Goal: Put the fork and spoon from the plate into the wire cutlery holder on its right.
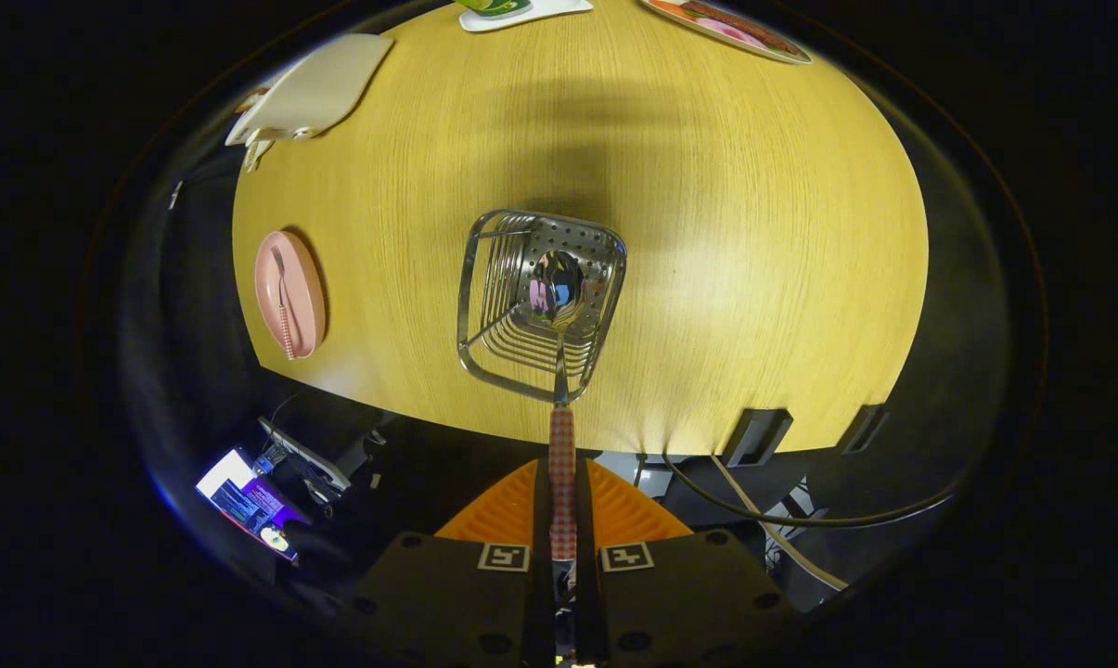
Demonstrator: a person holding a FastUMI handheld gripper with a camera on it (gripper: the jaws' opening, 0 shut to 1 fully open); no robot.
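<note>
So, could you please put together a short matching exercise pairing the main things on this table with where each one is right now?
Things:
1. spoon
2. fork
3. wire cutlery holder
4. tool

Places or states:
A. lying on the pink plate
B. standing on the wooden table, just ahead of the fingers
C. shut on a checked handle
D. bowl end lowered into the holder, handle between the fingers

Pairs: 1-D, 2-A, 3-B, 4-C

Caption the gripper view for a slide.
Gripper shut on the spoon, bowl lowered into the wire cutlery holder; fork remains on the pink plate.
</note>
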